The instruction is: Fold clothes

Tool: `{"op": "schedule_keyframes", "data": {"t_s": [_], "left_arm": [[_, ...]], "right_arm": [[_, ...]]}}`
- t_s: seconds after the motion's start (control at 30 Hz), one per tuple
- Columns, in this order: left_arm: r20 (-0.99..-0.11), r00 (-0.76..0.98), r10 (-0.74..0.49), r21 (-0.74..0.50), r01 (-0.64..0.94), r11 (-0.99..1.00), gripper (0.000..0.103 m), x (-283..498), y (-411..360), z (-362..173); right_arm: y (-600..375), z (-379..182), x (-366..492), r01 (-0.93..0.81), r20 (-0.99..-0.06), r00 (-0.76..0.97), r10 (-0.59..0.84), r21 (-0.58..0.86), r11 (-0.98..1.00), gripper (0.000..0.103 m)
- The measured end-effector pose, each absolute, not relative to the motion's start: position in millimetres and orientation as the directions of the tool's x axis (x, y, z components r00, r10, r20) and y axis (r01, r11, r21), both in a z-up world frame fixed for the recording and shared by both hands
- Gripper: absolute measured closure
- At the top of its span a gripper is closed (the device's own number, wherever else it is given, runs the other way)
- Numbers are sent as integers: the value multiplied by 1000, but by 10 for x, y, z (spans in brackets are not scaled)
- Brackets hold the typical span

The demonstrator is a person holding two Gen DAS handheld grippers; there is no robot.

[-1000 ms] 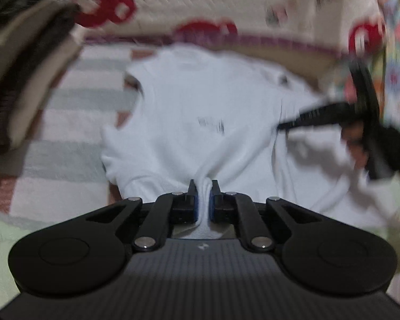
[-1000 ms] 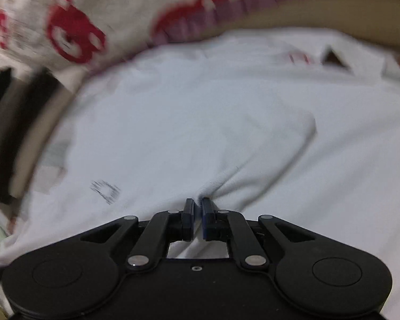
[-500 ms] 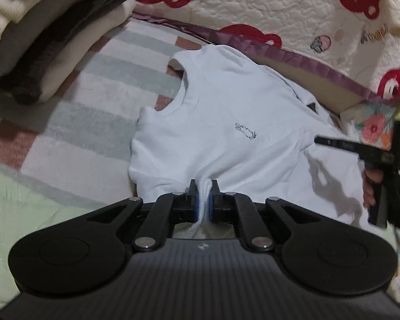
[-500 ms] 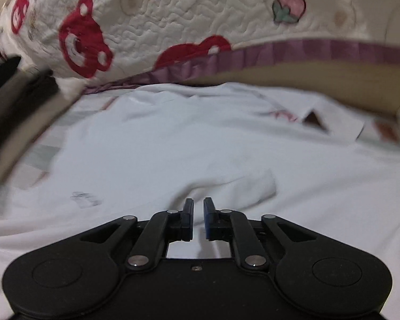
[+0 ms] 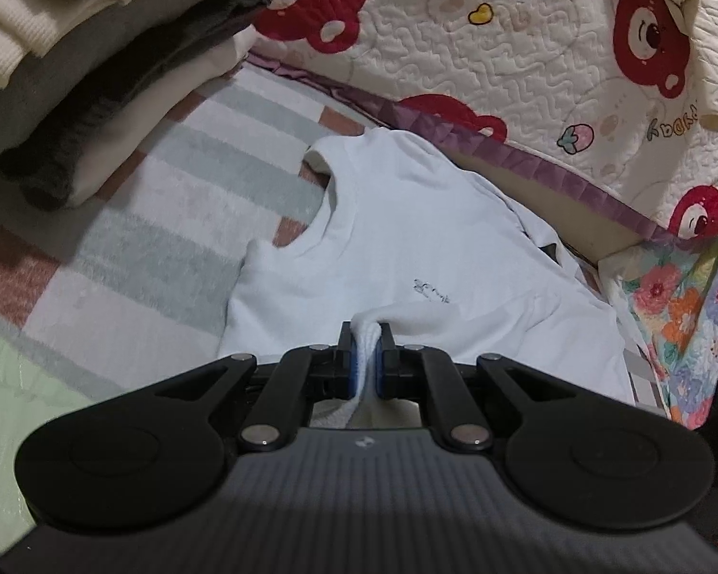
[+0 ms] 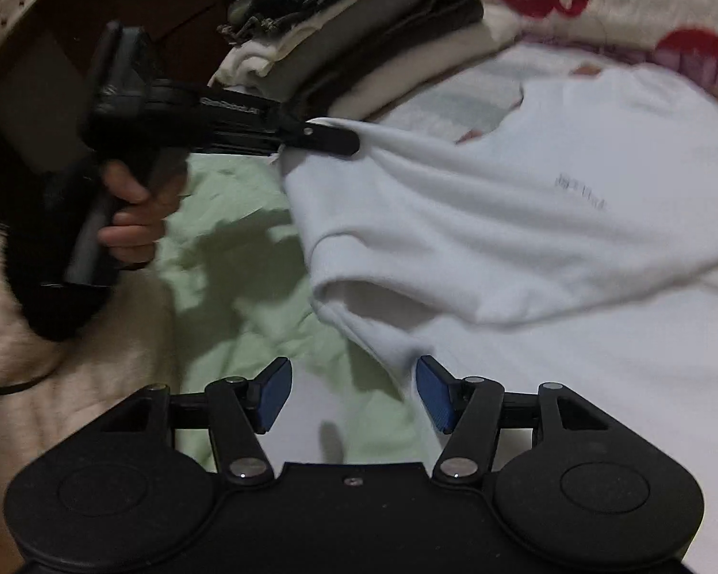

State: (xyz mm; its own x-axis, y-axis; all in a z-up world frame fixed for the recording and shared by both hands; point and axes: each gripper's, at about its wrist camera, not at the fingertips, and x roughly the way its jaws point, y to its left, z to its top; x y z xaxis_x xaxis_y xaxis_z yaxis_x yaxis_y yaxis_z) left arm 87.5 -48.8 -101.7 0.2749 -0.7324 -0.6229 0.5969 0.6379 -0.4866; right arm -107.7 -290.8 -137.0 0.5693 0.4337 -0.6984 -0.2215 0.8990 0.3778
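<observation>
Two tools are mine. My left tool (image 5: pixel 366 335) is clenched on a bunched fold of the white T-shirt (image 5: pixel 407 239); seen from the right wrist, its fingers pinch that fabric at the shirt's near left edge, with my left hand (image 6: pixel 129 210) wrapped round the black handle. My right tool (image 6: pixel 354 392) is released, its blue pads (image 6: pixel 433 394) spread wide, just above the shirt's hem edge where it meets the pale green sheet (image 6: pixel 244 258). The T-shirt lies mostly flat on the bed, a small dark print (image 5: pixel 431 291) on its chest and one side doubled over itself. Beneath it is a striped blanket (image 5: pixel 167 220). Far left sits a stack of folded clothes (image 5: pixel 86 67); along the far side runs a quilt with red bears (image 5: pixel 502 43).
</observation>
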Motion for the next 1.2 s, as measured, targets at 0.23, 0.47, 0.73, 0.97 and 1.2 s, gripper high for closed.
{"op": "schedule_keyframes", "data": {"t_s": [0.23,0.47,0.73,0.97,1.2], "left_arm": [[-596,255,-761,-471,656,589,97,1096,-795,-766],[-539,236,-809,-563,614,554,90,1501,-824,-938],[-523,170,-835,-554,677,485,66,1510,-565,-992],[-545,147,-825,-397,822,409,42,1266,-892,-1010],[-527,30,-850,-490,806,332,38,1355,-1016,-1239]], "right_arm": [[-3007,-1255,-976,-244,-626,656,421,352,904,94],[-3904,-1409,-945,34,-458,787,414,702,711,95],[-4178,-1560,-1017,213,-532,800,279,686,696,95],[-4129,-1576,-959,213,-534,797,281,685,696,95],[-4134,-1597,-904,206,-534,794,290,686,698,95]]}}
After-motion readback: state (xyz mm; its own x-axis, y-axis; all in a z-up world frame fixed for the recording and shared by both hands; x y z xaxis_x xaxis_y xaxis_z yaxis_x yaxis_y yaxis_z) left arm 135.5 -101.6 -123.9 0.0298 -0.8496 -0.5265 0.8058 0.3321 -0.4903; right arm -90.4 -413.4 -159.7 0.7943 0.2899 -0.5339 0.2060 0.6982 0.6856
